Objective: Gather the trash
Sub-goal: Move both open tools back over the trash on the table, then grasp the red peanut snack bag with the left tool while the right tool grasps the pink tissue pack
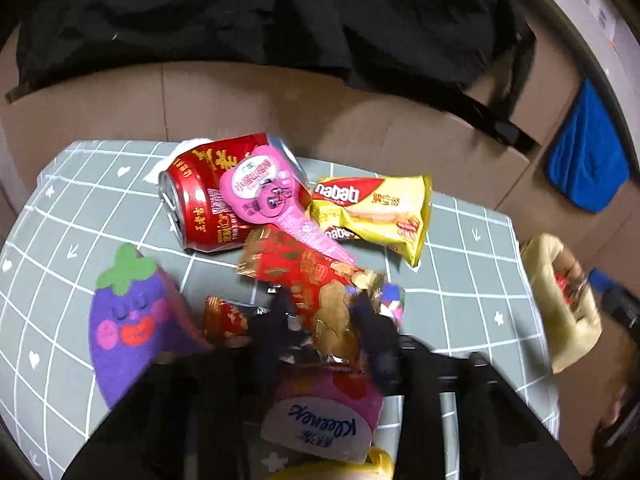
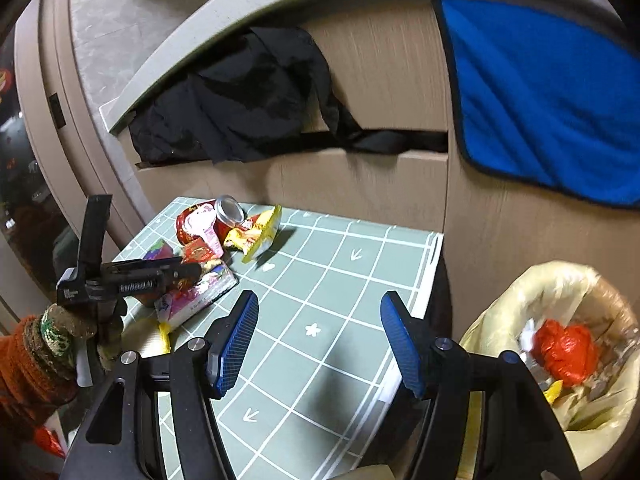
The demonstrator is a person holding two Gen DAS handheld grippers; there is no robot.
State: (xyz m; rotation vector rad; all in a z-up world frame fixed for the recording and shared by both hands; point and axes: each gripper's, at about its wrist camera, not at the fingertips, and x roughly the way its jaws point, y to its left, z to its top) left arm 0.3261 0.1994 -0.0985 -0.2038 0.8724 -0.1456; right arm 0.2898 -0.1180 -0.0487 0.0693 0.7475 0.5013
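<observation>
Trash is piled on the green checked tablecloth (image 1: 460, 280): a red drink can (image 1: 200, 200) on its side, a pink wrapper (image 1: 260, 192) lying over it, a yellow Nabati wafer pack (image 1: 376, 208), and a red-and-gold snack wrapper (image 1: 312, 268). My left gripper (image 1: 324, 312) is blurred and shut on the near end of that red-and-gold wrapper; the right wrist view also shows my left gripper (image 2: 192, 270) on the red-and-gold wrapper (image 2: 198, 254). My right gripper (image 2: 319, 300) hangs open over bare cloth with nothing between its blue pads (image 2: 236, 340). A bin lined with a yellow bag (image 2: 560, 300) stands off the table's right edge and holds red trash.
A purple felt eggplant (image 1: 128, 320) and a pink Kleenex pack (image 1: 320, 428) lie close to my left gripper. Behind the table are wooden drawers (image 2: 380, 184) with a black cloth (image 2: 240, 104) and a blue towel (image 2: 540, 92) hanging. A gloved hand (image 2: 52, 336) holds my left gripper.
</observation>
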